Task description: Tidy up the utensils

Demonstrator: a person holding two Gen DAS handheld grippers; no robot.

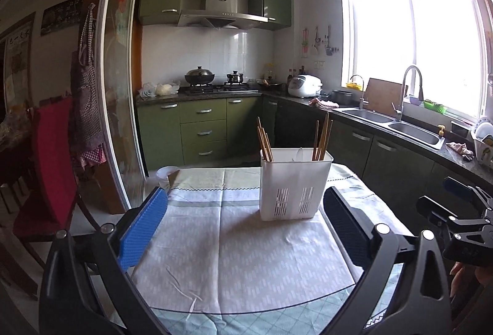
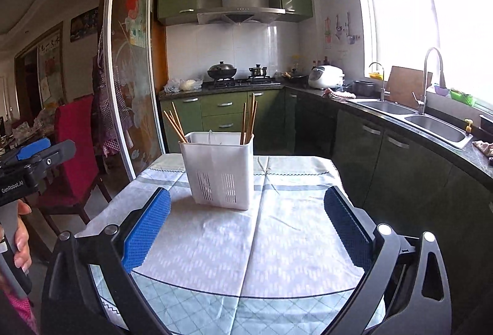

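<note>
**Both grippers spread and empty; chopsticks stand in the caddy**

A white plastic utensil caddy (image 1: 294, 184) with slotted lower walls stands upright on the pale patterned tablecloth (image 1: 246, 248), toward the far edge of the table and nearer its right side in the left wrist view. Thin wooden chopsticks stand in it in two bunches: one (image 1: 265, 141) leaning out of the left compartment, the other (image 1: 322, 138) in the right. Something white, perhaps a spoon, shows in the middle compartment, too faint to name. No loose utensil lies on the cloth in either view.

The left gripper (image 1: 246, 230) has its jaws spread wide with nothing between them, held over the near part of the table. The right gripper (image 2: 246, 227) is likewise spread and empty. Each is well short of the caddy. A hand (image 2: 20, 238) grips the handle of the left tool at the edge of the right wrist view.

As for handling, I judge the chopsticks light, stiff and smooth, liable to roll or pivot if pinched at a tip; a hold across the upper shaft, clear of the rim, should serve best. The caddy looks light and tall, so it may tip or slide on the cloth if a stick is dragged sideways. With the cloth bare, the sorting appears largely done.
</note>
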